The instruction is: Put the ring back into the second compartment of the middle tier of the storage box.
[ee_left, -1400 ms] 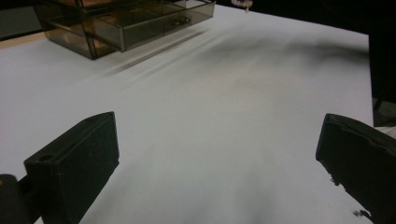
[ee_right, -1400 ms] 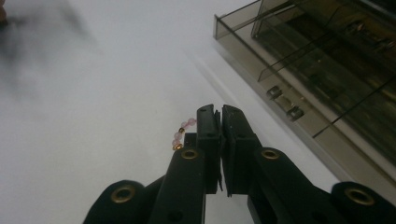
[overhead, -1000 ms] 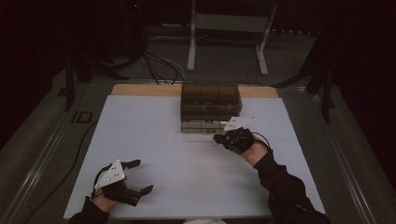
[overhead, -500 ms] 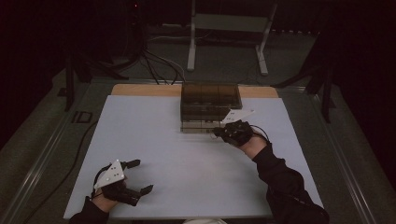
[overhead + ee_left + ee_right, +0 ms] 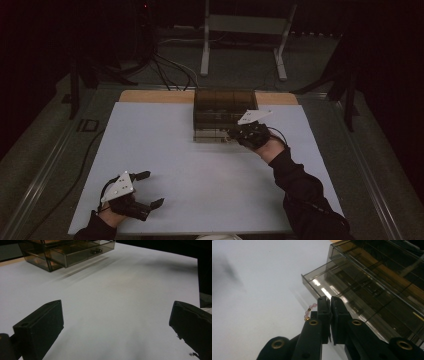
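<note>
Bead string (image 5: pixel 309 313) pinched in right hand-held gripper (image 5: pixel 330 301), just near of open drawer (image 5: pixel 342 293); left hand-held gripper (image 5: pixel 146 189) wide, idle.

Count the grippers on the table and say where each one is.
2. The left gripper sits at the near left edge of the white table, jaws wide apart. The right gripper is at the drawer box, pinching a bead string.
</note>
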A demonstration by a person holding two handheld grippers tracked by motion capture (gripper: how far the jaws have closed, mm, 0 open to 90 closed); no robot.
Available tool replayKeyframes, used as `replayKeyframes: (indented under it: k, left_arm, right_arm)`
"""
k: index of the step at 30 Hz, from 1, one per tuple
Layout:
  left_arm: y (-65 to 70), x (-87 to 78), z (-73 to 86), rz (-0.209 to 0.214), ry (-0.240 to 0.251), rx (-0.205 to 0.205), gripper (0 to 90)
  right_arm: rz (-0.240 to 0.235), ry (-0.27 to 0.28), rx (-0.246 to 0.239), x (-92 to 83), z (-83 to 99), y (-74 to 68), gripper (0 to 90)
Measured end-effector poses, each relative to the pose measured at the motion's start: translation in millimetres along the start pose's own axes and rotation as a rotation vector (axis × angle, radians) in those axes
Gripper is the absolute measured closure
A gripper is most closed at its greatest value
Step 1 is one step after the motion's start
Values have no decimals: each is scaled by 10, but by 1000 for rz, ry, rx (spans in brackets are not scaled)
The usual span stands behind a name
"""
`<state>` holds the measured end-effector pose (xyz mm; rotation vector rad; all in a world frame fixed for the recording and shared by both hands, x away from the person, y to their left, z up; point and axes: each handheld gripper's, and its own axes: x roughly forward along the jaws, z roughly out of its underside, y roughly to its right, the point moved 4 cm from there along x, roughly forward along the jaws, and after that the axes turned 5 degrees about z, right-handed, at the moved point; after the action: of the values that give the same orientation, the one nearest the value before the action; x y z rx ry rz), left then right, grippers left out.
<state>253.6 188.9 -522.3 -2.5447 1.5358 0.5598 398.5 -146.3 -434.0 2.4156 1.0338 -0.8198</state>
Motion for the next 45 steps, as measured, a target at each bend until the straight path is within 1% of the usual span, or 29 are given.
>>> replayKeyframes:
  k: [2, 5, 8, 11, 14, 17, 20, 23, 26, 29, 33, 34, 37, 40, 44, 45]
  left_arm:
    - [3, -3, -7, 0, 6, 1, 9]
    - [-1, 0, 3, -1, -1, 0, 8]
    - [2, -4, -7, 1, 7, -1, 9]
    - [-1, -1, 4, 0, -2, 1, 9]
    - [3, -5, -9, 3, 10, -3, 8]
    - [-2, -1, 3, 1, 0, 0, 8]
    - [1, -4, -8, 3, 9, -3, 8]
    - [-1, 0, 3, 2, 2, -2, 9]
    - [2, -5, -7, 3, 9, -2, 8]
    - [-2, -3, 2, 2, 3, -2, 8]
    - [2, -6, -7, 3, 9, -2, 8]
    - [-2, -4, 4, 3, -1, 0, 8]
    - [-2, -7, -5, 3, 6, -2, 8]
    - [-4, 0, 7, 2, -4, 0, 8]
    - [-2, -3, -2, 3, 6, -1, 8]
    - [-4, -2, 4, 3, 1, -3, 9]
  right_arm:
    - [3, -2, 3, 14, -12, 15, 866]
    - [10, -3, 7, 41, -31, 44, 866]
    - [20, -7, 15, 66, -52, 72, 866]
    - [32, -10, 18, 98, -69, 103, 866]
    - [39, -12, 27, 131, -80, 131, 866]
    - [43, -14, 28, 154, -90, 153, 866]
    - [46, -17, 33, 178, -99, 173, 866]
    - [48, -21, 35, 198, -108, 189, 865]
    - [50, -22, 37, 215, -122, 197, 866]
    - [53, -26, 35, 235, -133, 210, 866]
    - [54, -30, 40, 261, -139, 221, 866]
    - [54, -32, 38, 267, -139, 225, 866]
    - [56, -37, 48, 310, -138, 244, 866]
    - [56, -41, 54, 344, -134, 257, 866]
    - [57, -50, 65, 392, -118, 271, 865]
    - [59, -50, 67, 404, -114, 276, 865]
